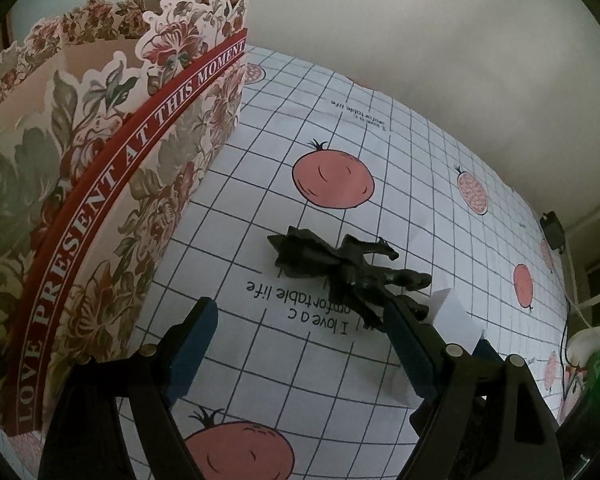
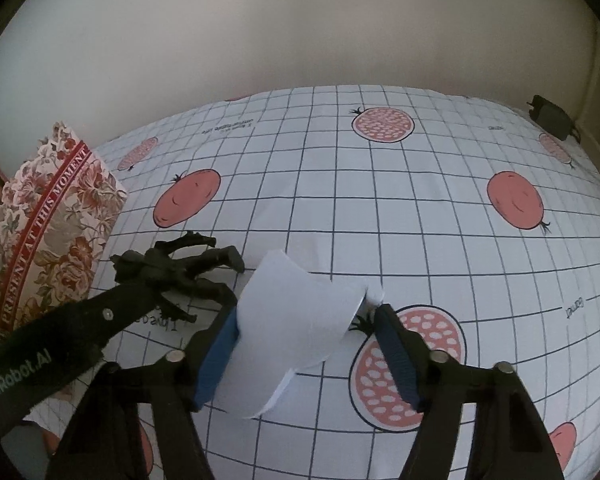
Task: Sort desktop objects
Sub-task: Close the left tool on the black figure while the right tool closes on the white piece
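The black dragon figure (image 1: 340, 268) lay on the checked cloth of the bench (image 1: 340, 128), just beside the floral box (image 1: 100, 200). My left gripper (image 1: 300, 344) hovered over it, jaws wide apart, the right finger touching its tail end. My right gripper (image 2: 304, 348) carried a white paper roll (image 2: 296, 320) between its fingers, apparently clamped. I judged the pick still ahead: next I needed to centre the dragon, close, and lift toward the box.

the left gripper (image 1: 300, 340) stands open over the checked cloth (image 1: 420, 152). a black dragon toy (image 1: 340, 268) lies by its right finger; a floral box (image 1: 100, 184) stands left, a white block (image 1: 452, 316) right.
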Action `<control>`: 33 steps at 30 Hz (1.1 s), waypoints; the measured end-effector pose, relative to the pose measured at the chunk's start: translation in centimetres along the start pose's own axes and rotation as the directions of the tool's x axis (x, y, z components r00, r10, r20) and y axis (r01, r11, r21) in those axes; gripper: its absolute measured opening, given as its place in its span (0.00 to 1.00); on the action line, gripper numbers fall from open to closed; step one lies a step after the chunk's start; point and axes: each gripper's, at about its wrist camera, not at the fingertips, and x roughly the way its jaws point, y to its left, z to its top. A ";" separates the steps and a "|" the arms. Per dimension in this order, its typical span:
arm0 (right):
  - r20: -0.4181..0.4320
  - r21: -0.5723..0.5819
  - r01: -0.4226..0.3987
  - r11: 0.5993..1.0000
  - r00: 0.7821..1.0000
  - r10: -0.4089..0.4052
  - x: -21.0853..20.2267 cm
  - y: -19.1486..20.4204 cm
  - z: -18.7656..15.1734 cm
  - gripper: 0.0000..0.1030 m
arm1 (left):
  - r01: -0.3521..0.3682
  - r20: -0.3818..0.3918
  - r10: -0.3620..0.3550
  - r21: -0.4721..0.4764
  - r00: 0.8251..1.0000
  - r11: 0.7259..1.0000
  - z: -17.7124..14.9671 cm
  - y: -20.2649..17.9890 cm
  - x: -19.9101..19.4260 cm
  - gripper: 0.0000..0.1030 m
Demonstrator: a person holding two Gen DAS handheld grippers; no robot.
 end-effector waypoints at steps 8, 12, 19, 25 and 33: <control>-0.006 0.006 0.011 1.000 1.000 -0.011 -0.2 -0.9 -0.3 0.60 | 0.020 0.003 -0.020 0.000 1.000 1.000 0.2 -0.1 0.4 0.83; -0.012 0.010 0.011 1.000 1.000 -0.011 -0.3 -1.4 -0.4 0.60 | 0.035 0.009 -0.035 0.010 0.999 0.999 0.1 -0.4 0.8 0.83; -0.031 0.040 0.039 0.998 0.999 -0.038 -0.6 -3.0 -0.6 0.60 | 0.068 0.000 -0.068 0.011 0.998 0.998 0.2 -1.0 1.5 0.83; -0.033 0.097 0.031 0.995 0.999 -0.028 -0.9 -5.0 -0.8 0.60 | 0.100 0.000 -0.100 0.005 0.995 0.995 1.0 -1.8 1.8 0.83; -0.023 0.092 0.003 0.996 1.000 0.000 -0.7 -5.5 -0.9 0.60 | 0.097 -0.015 -0.096 0.037 0.995 0.995 2.1 -3.7 3.5 0.84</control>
